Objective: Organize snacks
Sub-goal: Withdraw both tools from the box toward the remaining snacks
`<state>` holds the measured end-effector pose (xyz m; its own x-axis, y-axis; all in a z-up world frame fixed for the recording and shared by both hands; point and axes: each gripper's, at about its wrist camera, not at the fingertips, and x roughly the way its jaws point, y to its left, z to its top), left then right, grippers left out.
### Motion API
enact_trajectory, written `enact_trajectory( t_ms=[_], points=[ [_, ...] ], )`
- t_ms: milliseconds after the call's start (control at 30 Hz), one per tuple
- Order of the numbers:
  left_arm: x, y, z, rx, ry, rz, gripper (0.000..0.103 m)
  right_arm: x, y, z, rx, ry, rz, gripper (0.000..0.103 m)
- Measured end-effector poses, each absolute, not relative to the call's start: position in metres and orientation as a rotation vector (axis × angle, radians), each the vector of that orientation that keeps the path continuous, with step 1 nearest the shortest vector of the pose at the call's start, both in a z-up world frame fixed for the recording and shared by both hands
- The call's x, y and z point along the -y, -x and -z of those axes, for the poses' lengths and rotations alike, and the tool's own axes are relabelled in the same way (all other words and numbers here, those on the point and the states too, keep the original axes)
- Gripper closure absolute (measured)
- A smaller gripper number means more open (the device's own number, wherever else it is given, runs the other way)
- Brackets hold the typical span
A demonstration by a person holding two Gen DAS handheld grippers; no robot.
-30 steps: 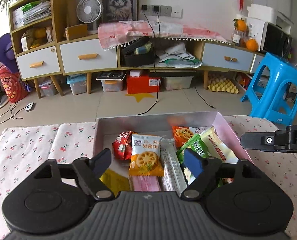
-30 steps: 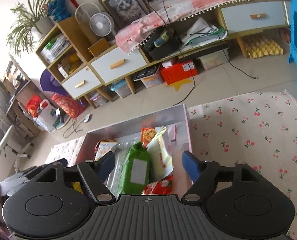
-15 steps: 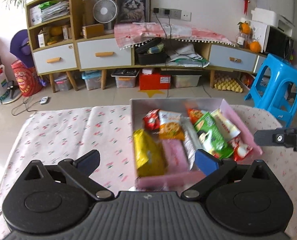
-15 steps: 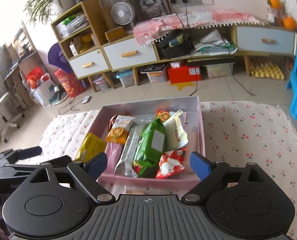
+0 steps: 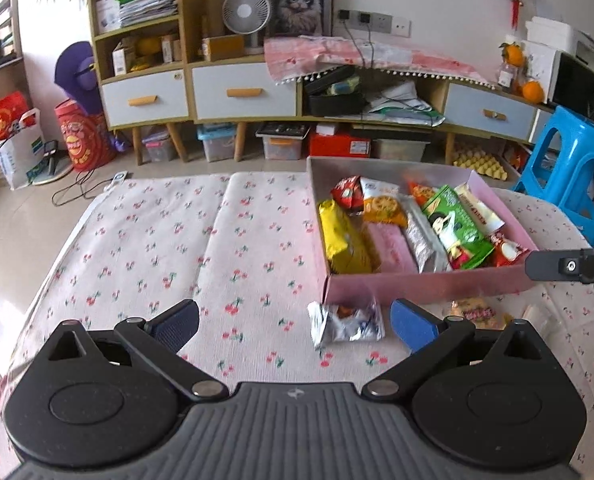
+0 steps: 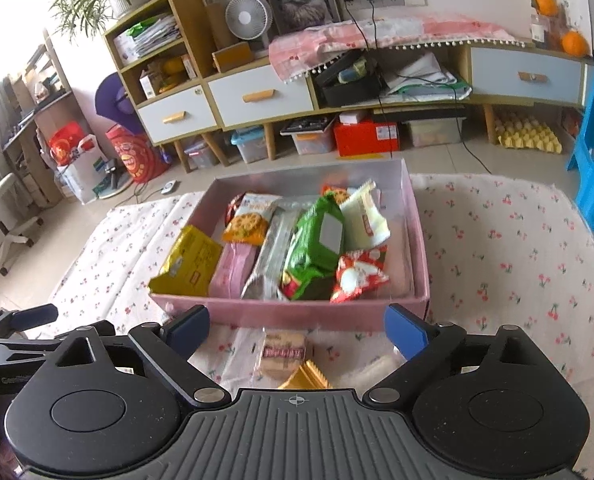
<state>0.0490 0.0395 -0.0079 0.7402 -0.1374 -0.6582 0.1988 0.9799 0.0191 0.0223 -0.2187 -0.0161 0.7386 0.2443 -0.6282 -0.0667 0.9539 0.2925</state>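
Note:
A pink box [image 5: 425, 286] [image 6: 297, 312] on the cherry-print cloth holds several snack packets, among them a yellow one [image 5: 343, 236] [image 6: 189, 260] and a green one [image 5: 455, 226] [image 6: 317, 240]. A silver packet [image 5: 345, 322] lies on the cloth in front of the box, between the open fingers of my left gripper [image 5: 293, 322]. My right gripper [image 6: 297, 328] is open and empty, just short of the box's near wall, over a small pink-labelled biscuit packet [image 6: 283, 354] and a gold packet [image 6: 307, 376]. That biscuit packet also shows in the left wrist view [image 5: 473, 312].
The cloth [image 5: 177, 248] covers a low table. A blue plastic stool [image 5: 573, 176] stands at the right. A long cabinet with drawers [image 5: 241, 92] and storage bins lines the far wall. My right gripper's finger shows at the left wrist view's right edge [image 5: 569, 266].
Both grippers have pulled back from over the box toward me, and the left one has swung left. Loose packets in front of the box have come into view.

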Motion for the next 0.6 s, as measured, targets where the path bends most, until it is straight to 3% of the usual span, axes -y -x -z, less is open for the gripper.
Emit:
enact_trajectory(
  t_ms=[600],
  points=[
    [-0.041,-0.056,0.058,-0.706,-0.075,0.320,0.001,0.201,-0.038,0.059,-0.780,-0.129,-0.222,0.007]
  ],
)
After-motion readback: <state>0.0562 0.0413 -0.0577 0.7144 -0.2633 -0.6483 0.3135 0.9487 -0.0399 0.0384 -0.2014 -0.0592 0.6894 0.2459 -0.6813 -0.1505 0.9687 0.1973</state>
